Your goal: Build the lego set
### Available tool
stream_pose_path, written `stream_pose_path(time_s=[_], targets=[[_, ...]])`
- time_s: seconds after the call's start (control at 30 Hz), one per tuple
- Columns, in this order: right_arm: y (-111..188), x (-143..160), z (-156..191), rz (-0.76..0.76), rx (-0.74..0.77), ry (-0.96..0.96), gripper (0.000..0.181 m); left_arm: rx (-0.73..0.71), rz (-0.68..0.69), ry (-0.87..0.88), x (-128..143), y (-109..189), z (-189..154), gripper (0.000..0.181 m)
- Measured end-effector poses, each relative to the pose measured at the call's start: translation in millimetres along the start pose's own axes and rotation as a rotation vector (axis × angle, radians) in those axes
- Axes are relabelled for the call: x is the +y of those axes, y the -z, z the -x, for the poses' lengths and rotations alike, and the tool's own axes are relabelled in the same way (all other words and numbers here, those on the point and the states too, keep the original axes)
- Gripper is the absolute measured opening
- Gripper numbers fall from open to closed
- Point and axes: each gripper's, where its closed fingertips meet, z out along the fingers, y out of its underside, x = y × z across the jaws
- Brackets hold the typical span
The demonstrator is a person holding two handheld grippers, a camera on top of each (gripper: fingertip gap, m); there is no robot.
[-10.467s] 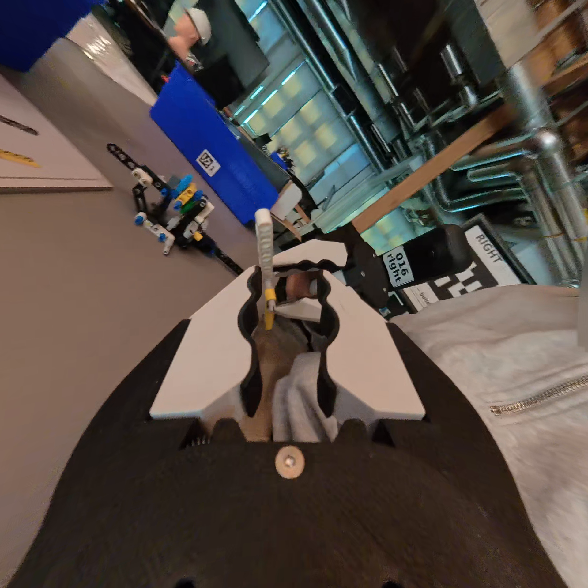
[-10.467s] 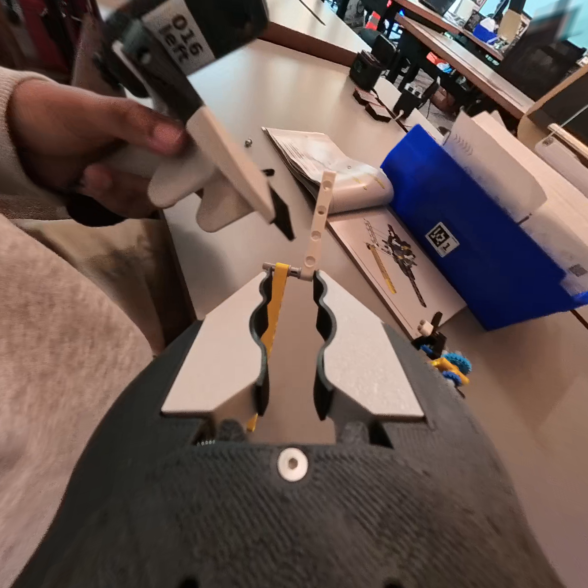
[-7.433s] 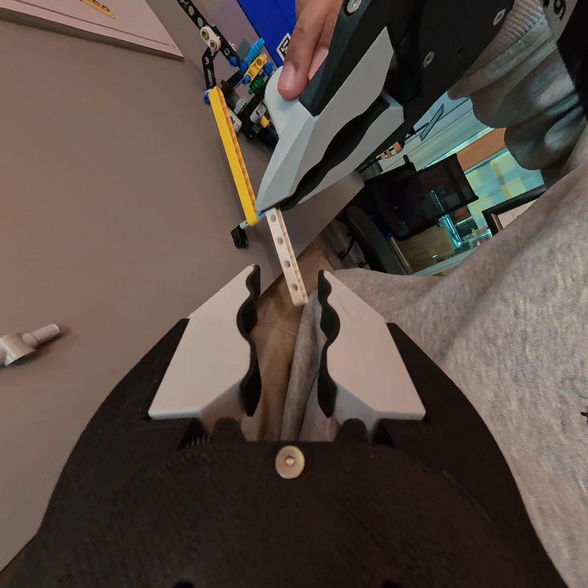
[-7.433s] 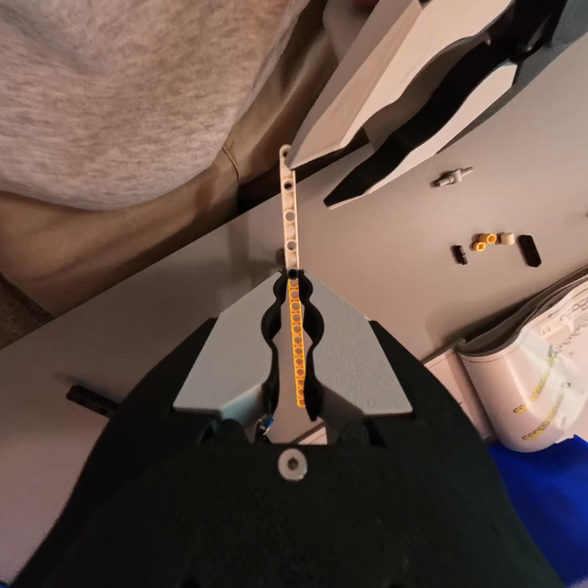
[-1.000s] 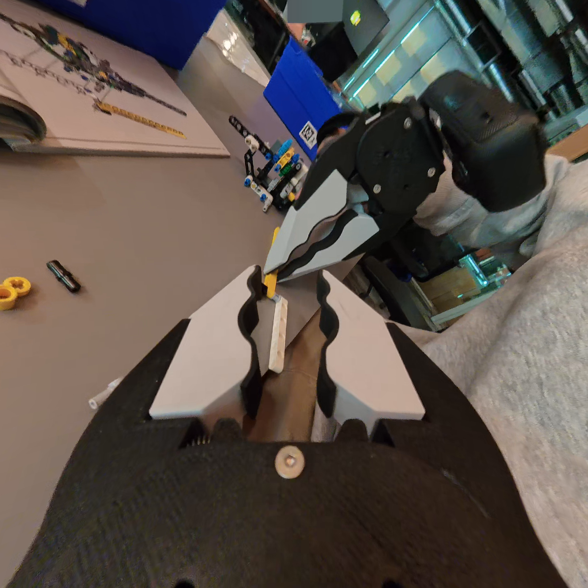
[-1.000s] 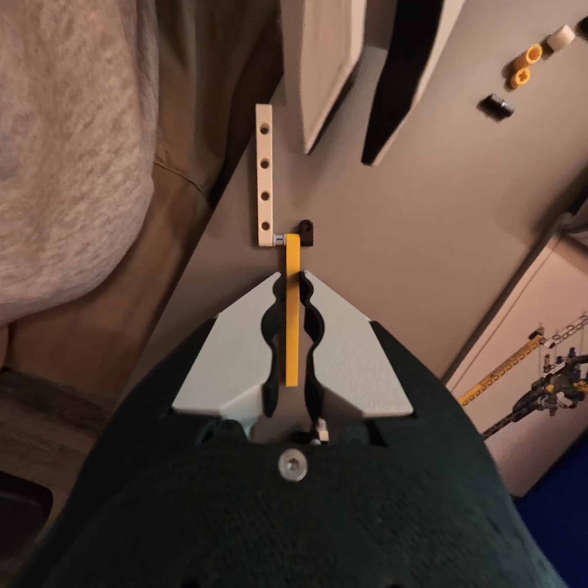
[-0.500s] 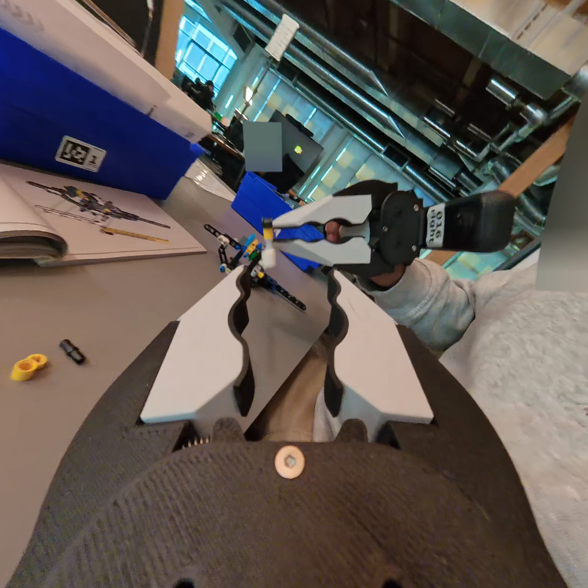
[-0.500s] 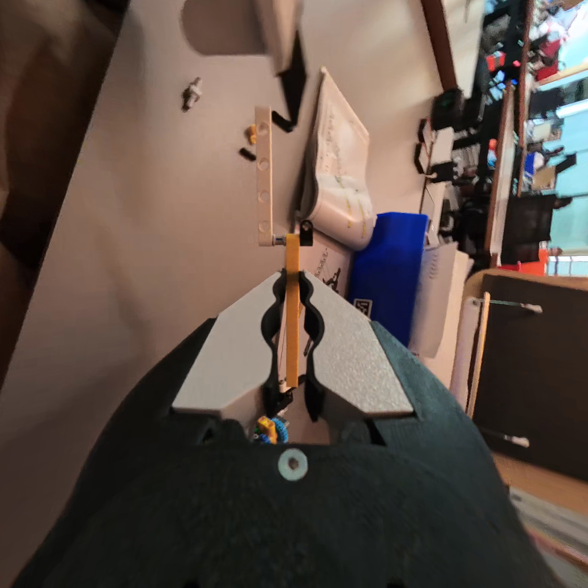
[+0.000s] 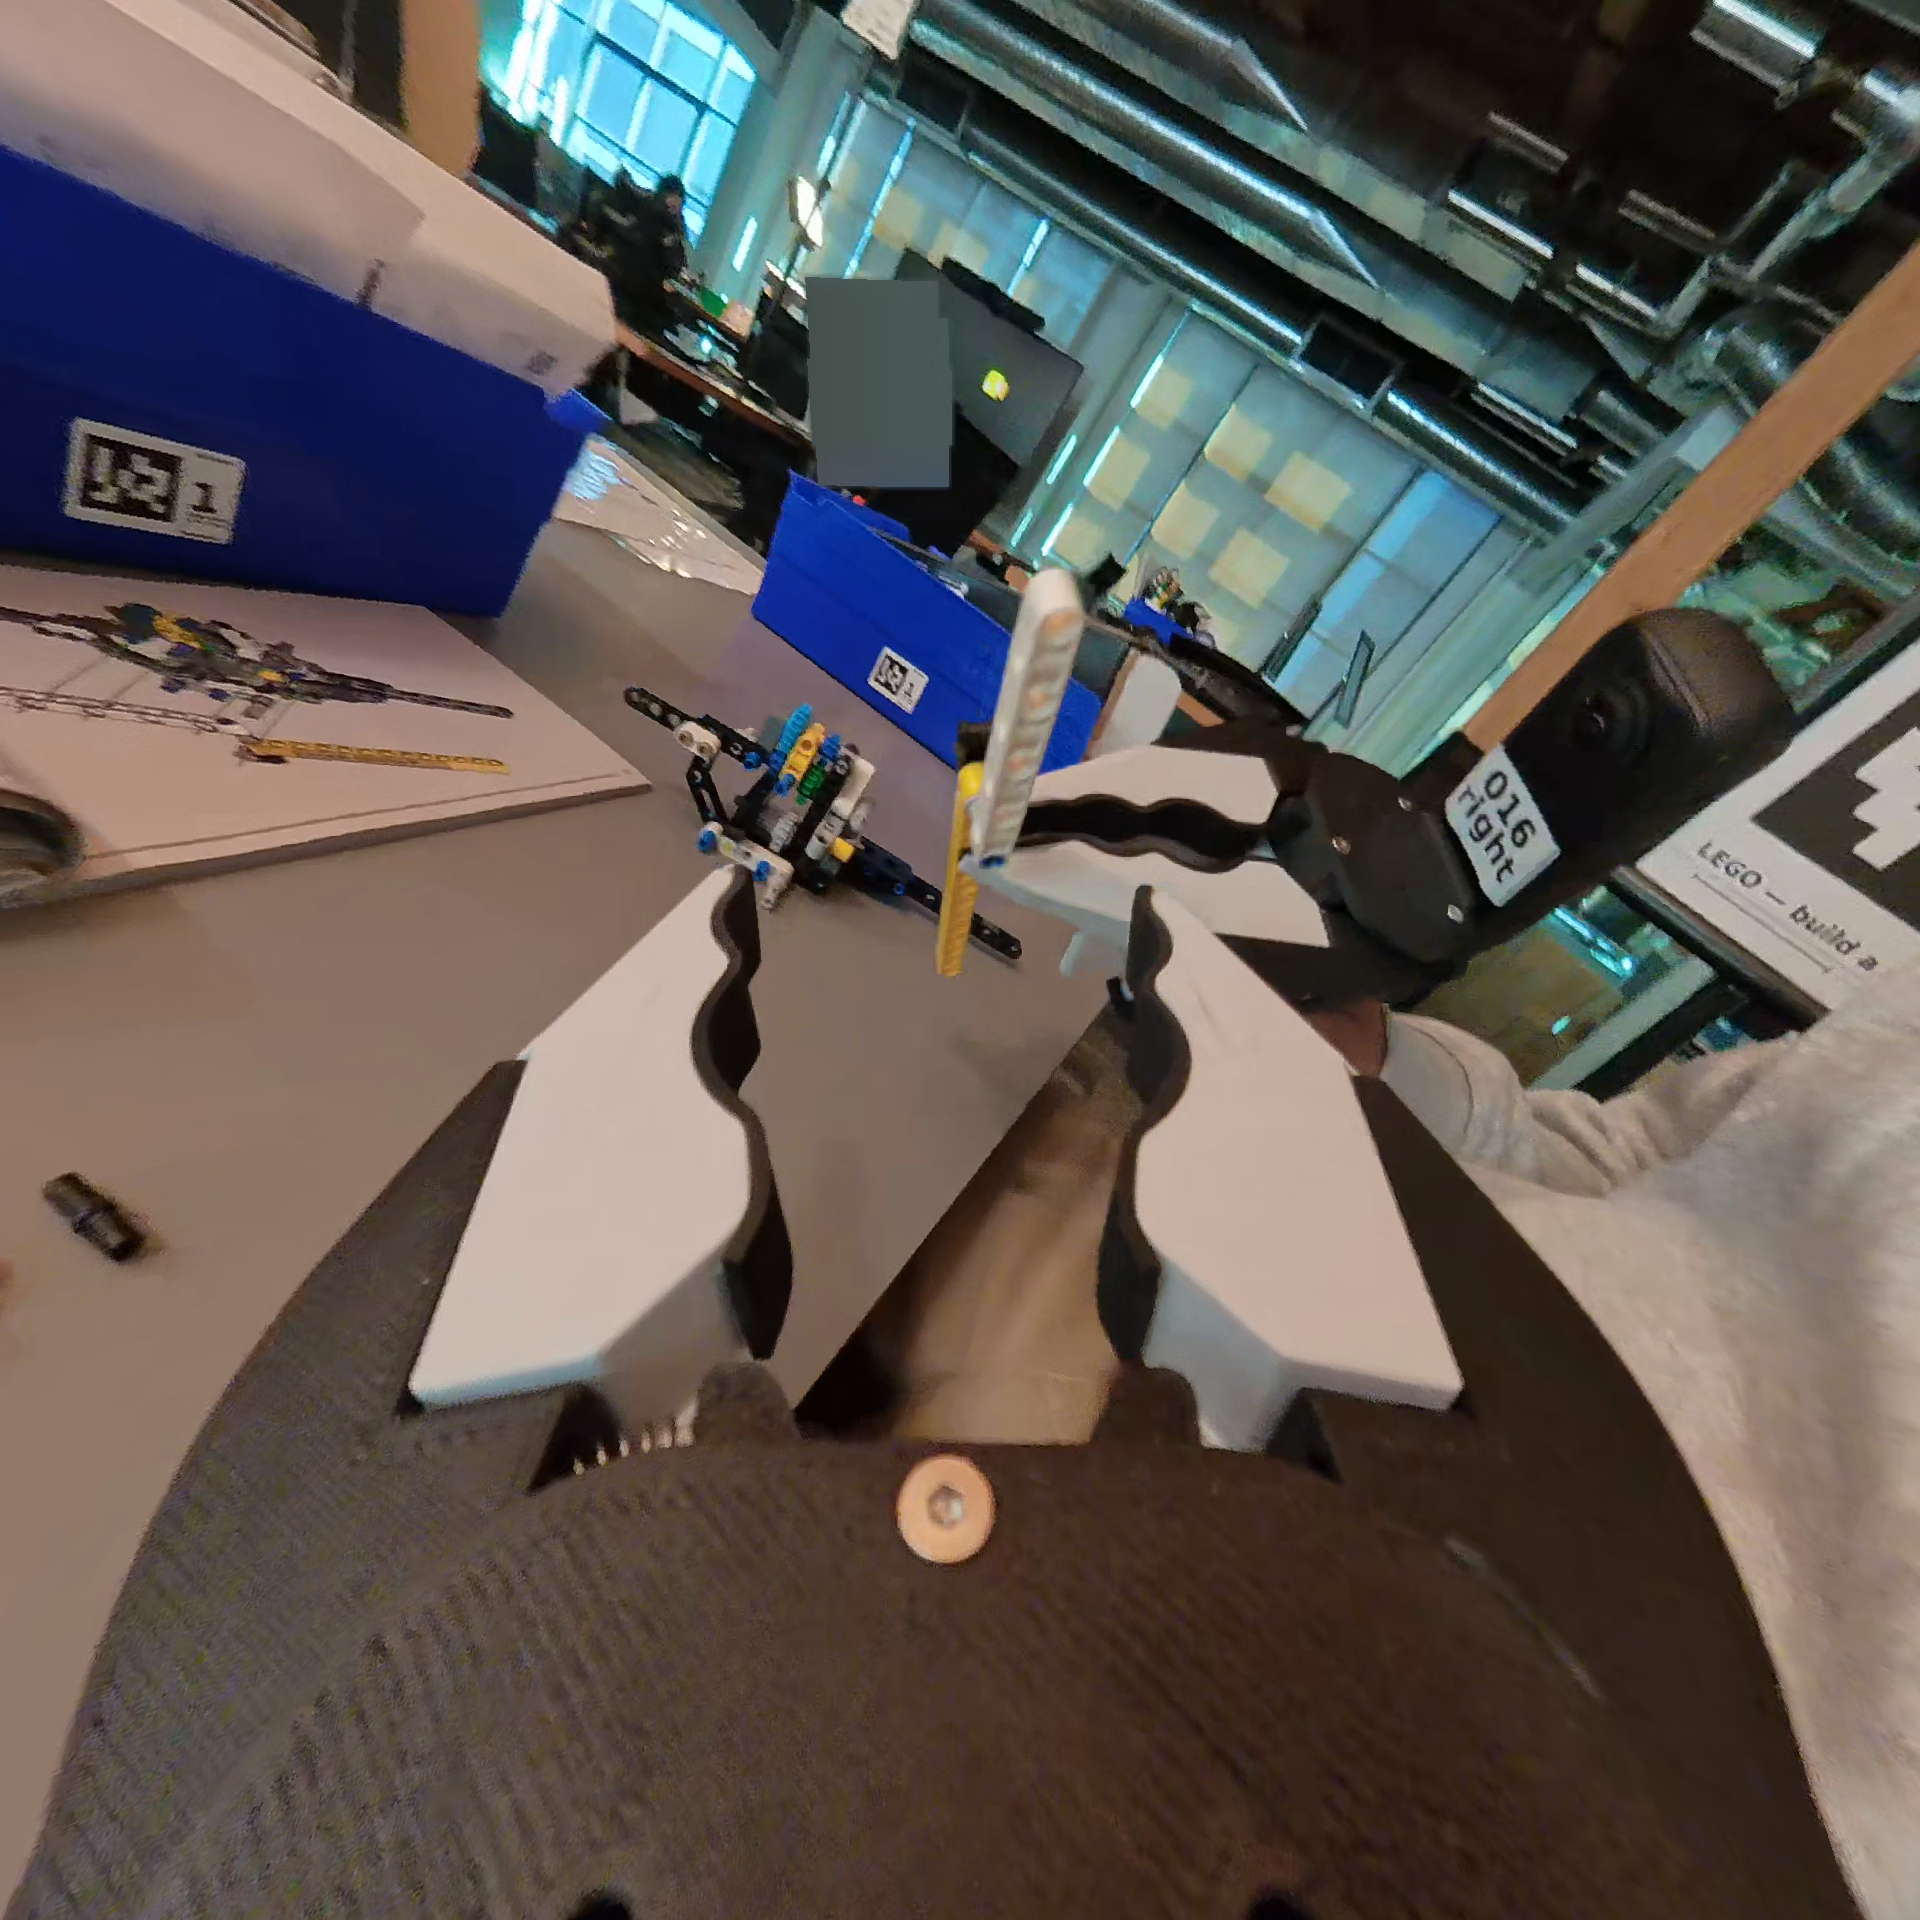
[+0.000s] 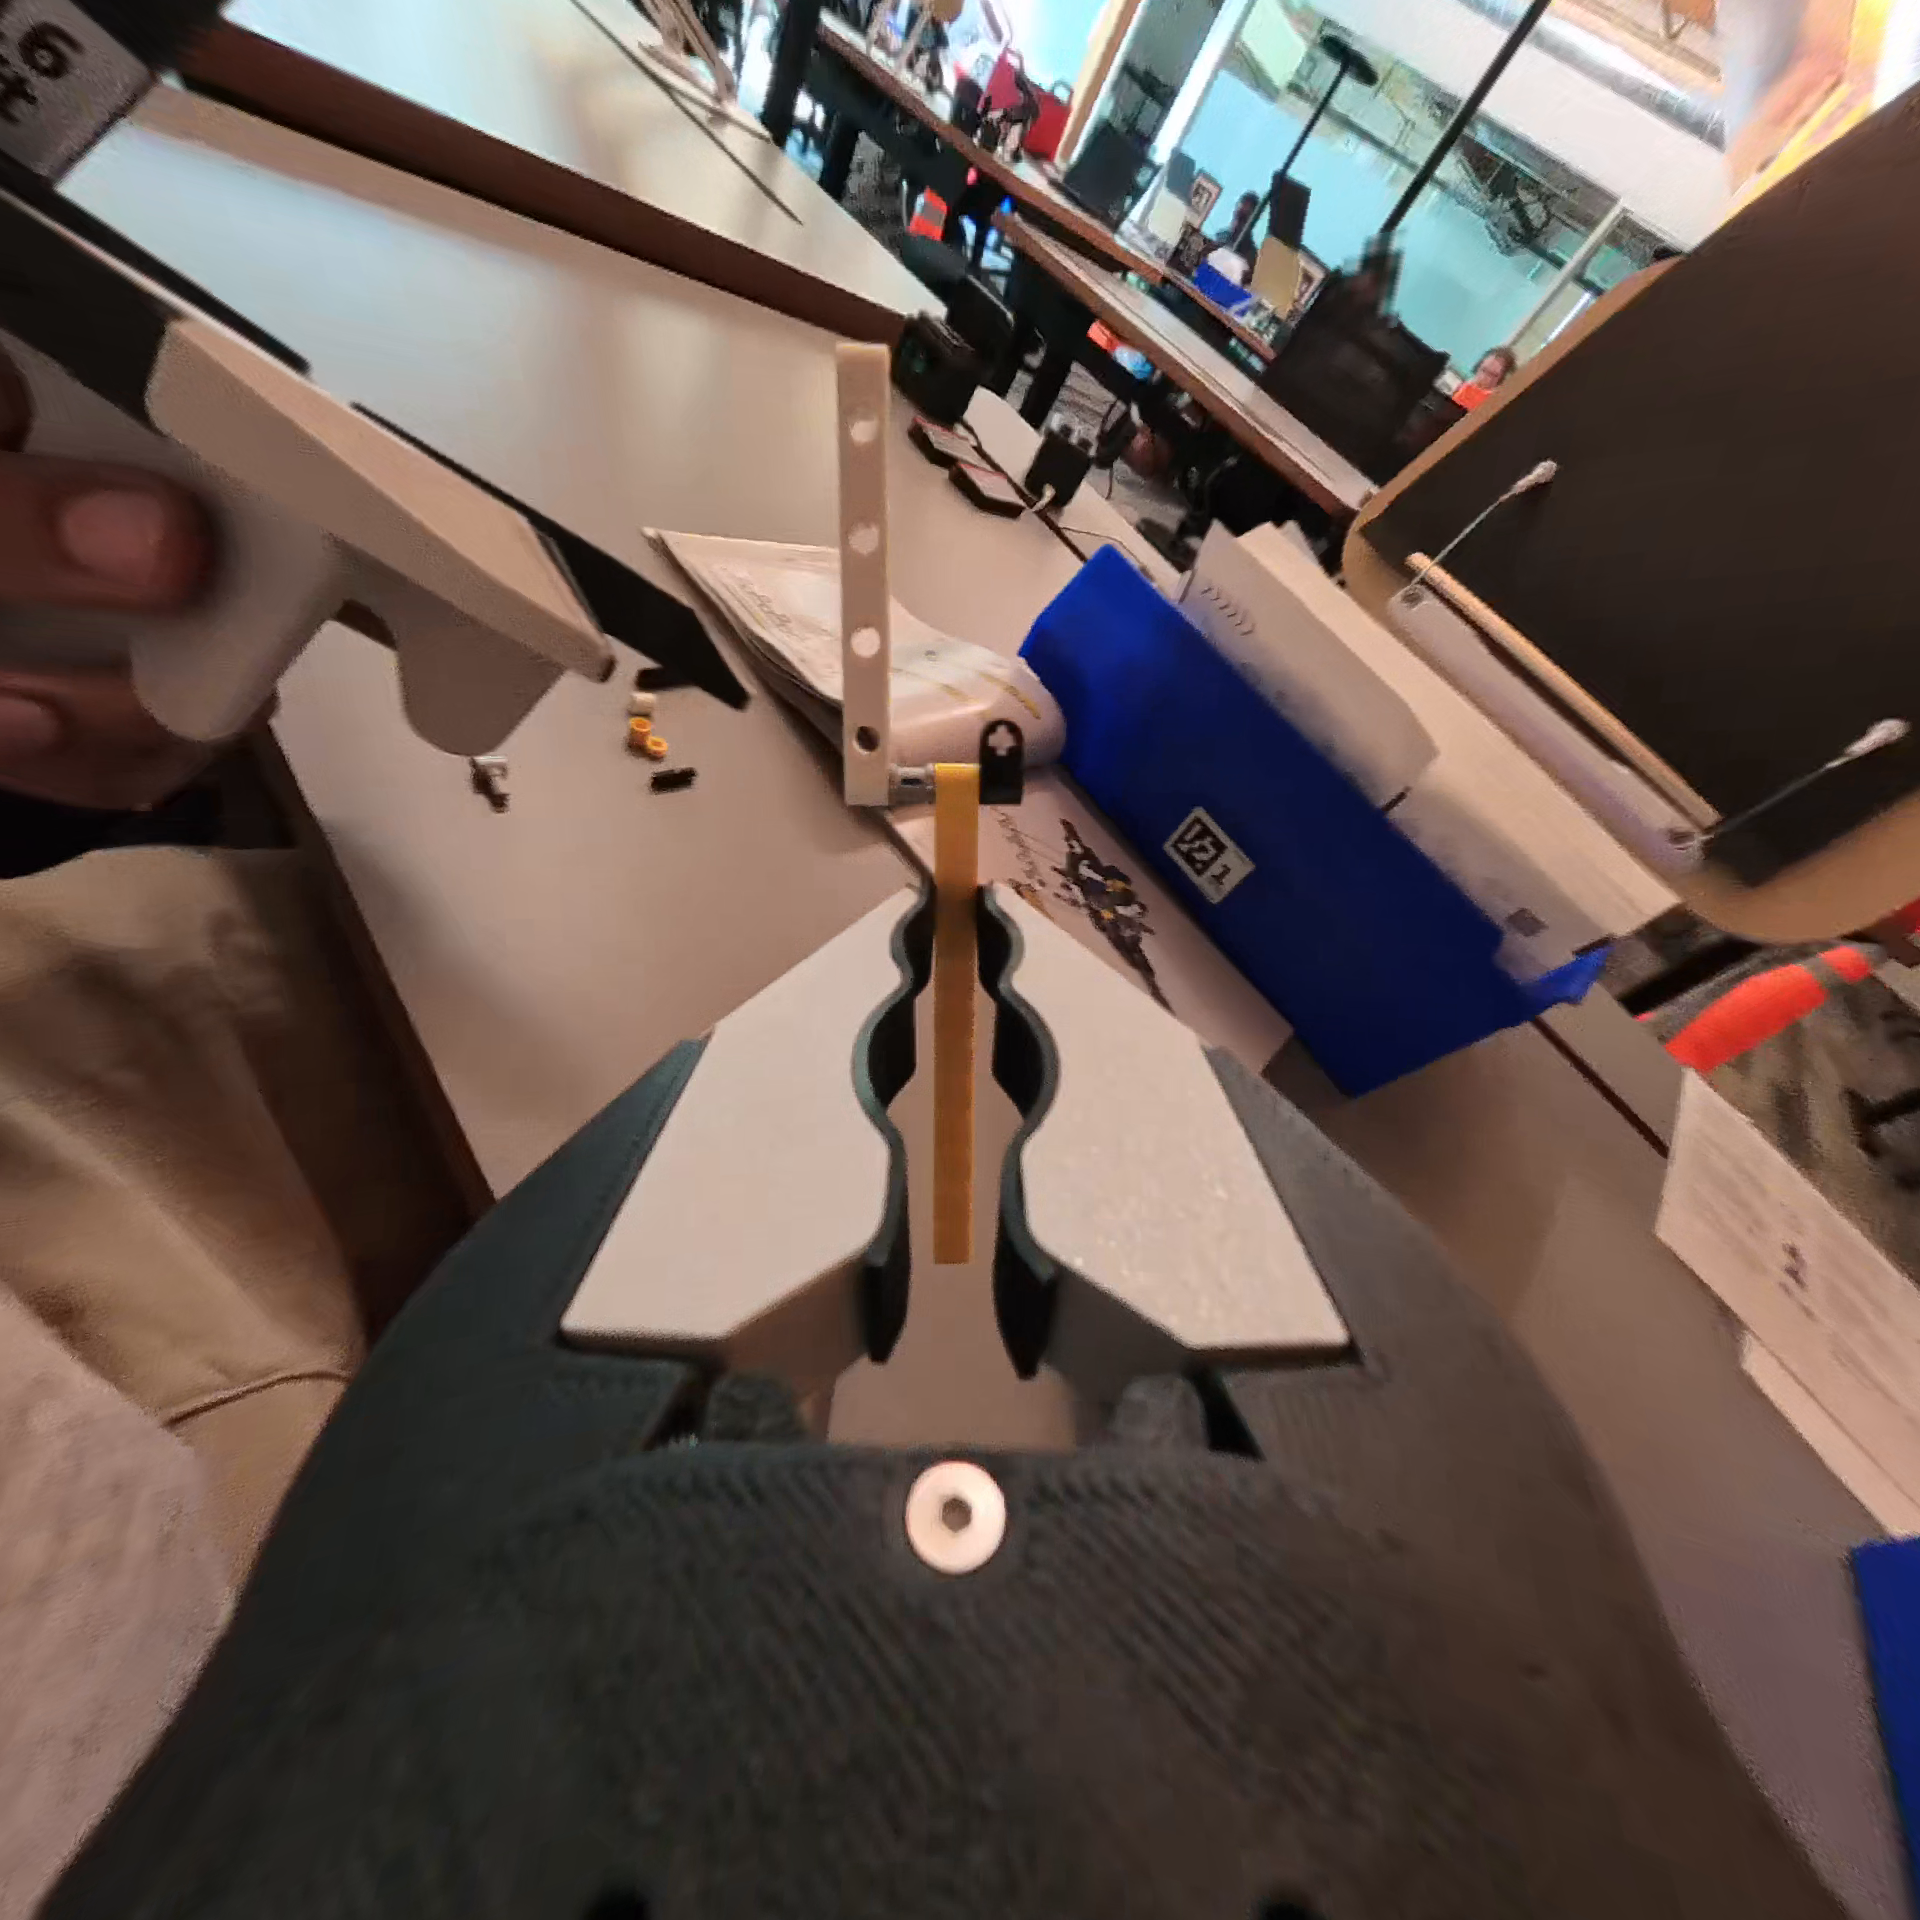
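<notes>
My right gripper (image 10: pixel 954 914) is shut on a long yellow beam (image 10: pixel 954 1039). A white beam (image 10: pixel 864 582) with holes is pinned to the yellow beam's far end and stands upright, with a small black connector (image 10: pixel 1003 761) on the other side. The left wrist view shows the same yellow beam (image 9: pixel 958 883) and white beam (image 9: pixel 1029 717) held in the air by the right gripper (image 9: pixel 997 852). My left gripper (image 9: pixel 940 904) is open and empty, held back from that assembly. A part-built lego model (image 9: pixel 800 810) sits on the grey table (image 9: pixel 260 987).
An open instruction booklet (image 9: pixel 260 717) lies left of the model, also in the right wrist view (image 10: pixel 790 613). Blue bins (image 9: pixel 260 447) (image 10: pixel 1257 810) stand behind it. Small loose parts lie on the table: a black pin (image 9: pixel 96 1216), yellow bushes (image 10: pixel 646 738), a grey pin (image 10: pixel 488 779).
My left gripper let go of the white beam and opened wider, drawing back. My right gripper swung up and away from the table edge with the yellow and white beams.
</notes>
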Motion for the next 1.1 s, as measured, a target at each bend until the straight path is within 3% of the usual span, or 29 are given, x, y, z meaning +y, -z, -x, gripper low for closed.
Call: stream_pose_path(time_s=[0.03,0.2,0.73,1.1], targets=[[0.2,3.7,6.9,-0.006,-0.033,-0.013,0.006,0.004,0.023,-0.013,4.3,-3.4,-1.8,0.071],[0.7,4.1,24.1,-0.019,-0.13,-0.019,0.006,0.055,0.088,-0.013,19.4,-13.1,-9.5,0.058],[-10.4,9.4,55.6,-0.034,-0.342,-0.175,0.007,0.126,0.005,0.178,7.7,-1.4,1.5,0.007],[5.0,-8.9,53.9,-0.15,-0.475,-0.36,0.025,0.222,-0.061,0.177,-6.0,6.1,-12.3,0.004]])
